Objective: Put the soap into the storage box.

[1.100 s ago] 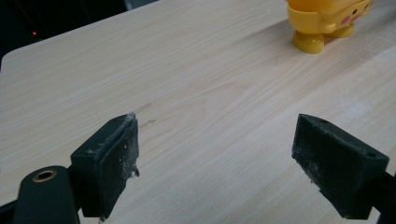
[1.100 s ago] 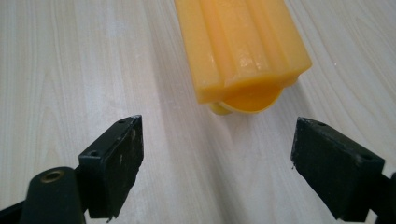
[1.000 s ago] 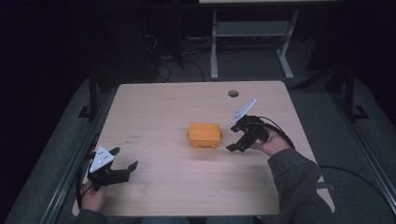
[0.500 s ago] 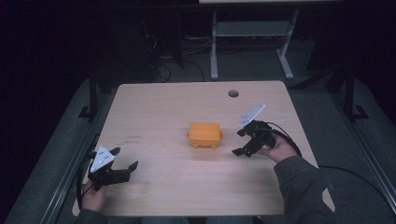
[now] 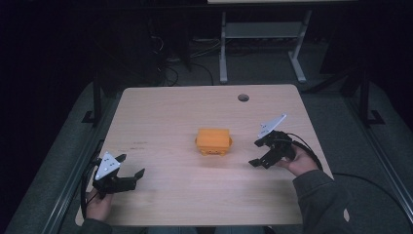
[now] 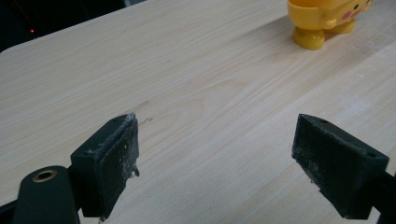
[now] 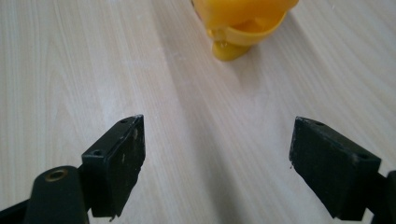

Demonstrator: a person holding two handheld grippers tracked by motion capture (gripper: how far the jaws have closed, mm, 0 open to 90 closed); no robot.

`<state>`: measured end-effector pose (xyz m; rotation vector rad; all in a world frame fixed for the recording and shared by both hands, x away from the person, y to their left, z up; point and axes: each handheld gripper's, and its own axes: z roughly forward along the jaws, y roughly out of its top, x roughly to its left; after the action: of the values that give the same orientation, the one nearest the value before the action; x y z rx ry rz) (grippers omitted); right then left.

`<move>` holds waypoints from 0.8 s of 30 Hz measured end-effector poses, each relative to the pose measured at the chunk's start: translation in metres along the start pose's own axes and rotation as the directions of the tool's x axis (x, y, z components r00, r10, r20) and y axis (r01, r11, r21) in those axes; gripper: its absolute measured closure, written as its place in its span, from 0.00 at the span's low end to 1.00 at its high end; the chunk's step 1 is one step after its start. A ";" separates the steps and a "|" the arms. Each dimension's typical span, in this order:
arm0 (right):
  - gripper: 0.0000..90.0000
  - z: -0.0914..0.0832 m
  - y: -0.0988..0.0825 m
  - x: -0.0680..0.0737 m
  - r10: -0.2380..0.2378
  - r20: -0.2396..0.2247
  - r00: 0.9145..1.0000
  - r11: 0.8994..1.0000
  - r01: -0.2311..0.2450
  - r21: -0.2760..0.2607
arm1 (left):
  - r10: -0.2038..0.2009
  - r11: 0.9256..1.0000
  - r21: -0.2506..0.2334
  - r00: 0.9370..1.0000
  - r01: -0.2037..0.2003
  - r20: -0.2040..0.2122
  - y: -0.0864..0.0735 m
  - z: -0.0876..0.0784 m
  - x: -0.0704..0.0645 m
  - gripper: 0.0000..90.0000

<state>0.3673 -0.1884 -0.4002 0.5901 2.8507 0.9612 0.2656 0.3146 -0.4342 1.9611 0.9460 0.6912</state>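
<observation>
From above, the high view shows a pale wooden table point(image 5: 160, 122) with a small yellow toy point(image 5: 213, 142) standing near its middle. The right gripper point(image 5: 257, 152) is held in a hand at the table's right side, just beside the toy but apart from it, its jaws spread and pointing toward the toy. The left gripper point(image 5: 132, 176) sits low at the near left corner, well apart from the toy, jaws likewise spread with nothing between them. A round hole point(image 5: 243, 97) marks the far edge of the tabletop, and a grey metal stand point(image 5: 263, 34) rises on the dark floor behind.

Along the left gripper point(image 6: 215, 163) view, both black jaws stand wide apart over bare wood, their pads dusted with pale specks. The yellow toy point(image 6: 327, 21) appears at the top right corner, far off, resting on stubby feet with a pink spot on its side.

Along the right gripper point(image 7: 217, 161) view, the jaws are again spread wide and hold nothing. The yellow toy point(image 7: 240, 23) stands at the top centre, ahead of the gap between the jaws, its shadow falling on the table toward them.
</observation>
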 end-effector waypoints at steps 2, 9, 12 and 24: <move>0.20 -0.002 -0.004 0.001 0.001 0.012 1.000 1.000 -0.001 -0.009 | -0.003 1.000 0.002 1.000 0.003 0.001 0.000 0.000 0.000 0.16; 0.20 -0.006 -0.020 0.003 0.044 0.016 0.999 0.999 -0.044 -0.012 | -0.008 1.000 0.003 1.000 0.008 0.002 0.000 0.001 0.000 0.16; 0.20 -0.008 -0.026 0.006 0.061 0.017 0.998 0.998 -0.060 -0.015 | -0.006 1.000 0.002 1.000 0.006 0.008 0.000 0.002 -0.001 0.16; 0.20 -0.011 -0.055 0.011 0.121 0.009 0.993 0.992 -0.120 -0.029 | -0.007 1.000 0.003 1.000 0.007 0.010 0.000 0.003 -0.001 0.16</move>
<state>0.3364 -0.2304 -0.4237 0.7700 2.8147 1.0107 0.2674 0.3125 -0.4357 1.9612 0.9471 0.6757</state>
